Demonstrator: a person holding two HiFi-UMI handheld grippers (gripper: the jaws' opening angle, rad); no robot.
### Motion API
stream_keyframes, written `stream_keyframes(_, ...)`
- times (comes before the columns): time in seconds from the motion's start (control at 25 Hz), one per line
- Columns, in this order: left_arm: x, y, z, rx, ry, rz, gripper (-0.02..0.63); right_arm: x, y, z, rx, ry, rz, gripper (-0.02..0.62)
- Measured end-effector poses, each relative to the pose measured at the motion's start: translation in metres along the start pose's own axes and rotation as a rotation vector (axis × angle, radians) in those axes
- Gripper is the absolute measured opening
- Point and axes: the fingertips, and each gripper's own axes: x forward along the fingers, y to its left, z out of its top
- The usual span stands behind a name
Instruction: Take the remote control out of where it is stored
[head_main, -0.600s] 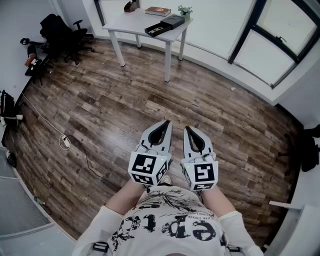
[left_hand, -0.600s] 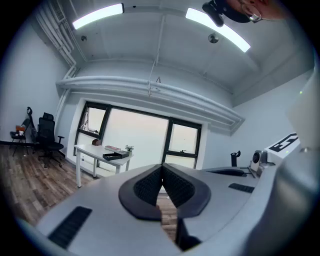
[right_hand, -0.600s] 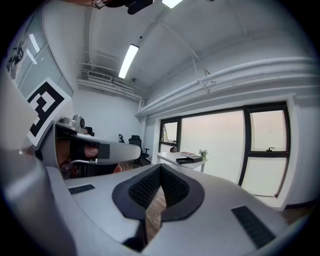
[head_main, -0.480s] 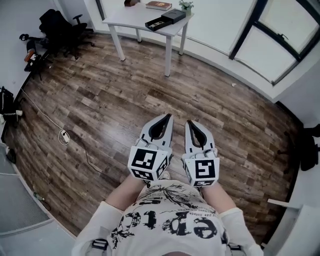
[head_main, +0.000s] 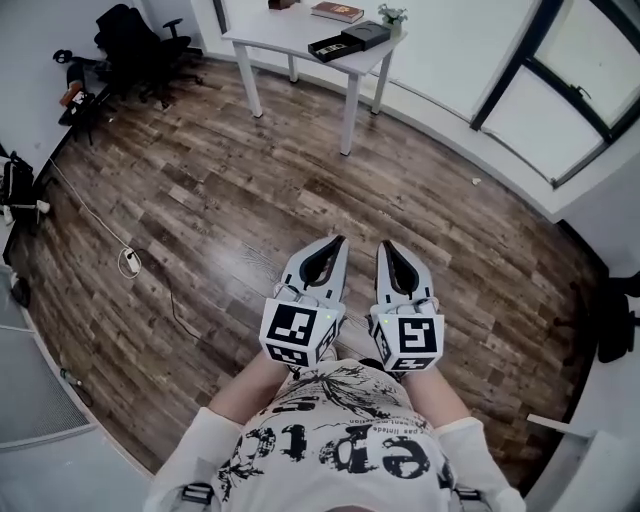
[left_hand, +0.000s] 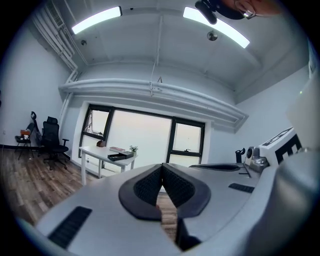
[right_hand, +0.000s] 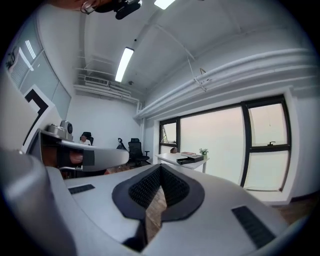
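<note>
A black box (head_main: 350, 40) lies open on the white table (head_main: 275, 27) far across the room, also visible as the box (left_hand: 120, 156) in the left gripper view and the box (right_hand: 189, 160) in the right gripper view. I cannot make out a remote control at this distance. My left gripper (head_main: 337, 243) and right gripper (head_main: 383, 246) are held side by side in front of the person's body, above the wooden floor, pointing towards the table. Both are shut with nothing between the pads.
A book (head_main: 337, 12) and a small plant (head_main: 392, 16) share the table with the box. Black office chairs (head_main: 135, 45) stand at the far left. A cable with a plug (head_main: 130, 262) lies on the floor at left. Large windows (head_main: 570, 80) line the far wall.
The head view has shifted slightly, so the table sits a little further right in the frame. Both grippers stay shut, side by side.
</note>
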Motion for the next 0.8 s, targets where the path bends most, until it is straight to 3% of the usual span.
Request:
stream_keyframes(0.24, 0.005, 0.011, -0.004, 0.003, 0.012, 0.027, 0.009, 0.011, -0.002, -0.005, 0.022, 0.010, 0.013, -0.002)
stream_keyframes(0.44, 0.011, 0.025, -0.003, 0.063, 0.003, 0.074, 0.009, 0.034, -0.002, -0.014, 0.062, 0.047, 0.068, -0.002)
stream_keyframes(0.8, 0.086, 0.083, -0.004, 0.094, 0.024, 0.158, 0.009, 0.129, -0.035, -0.025, 0.094, 0.071, 0.159, -0.002)
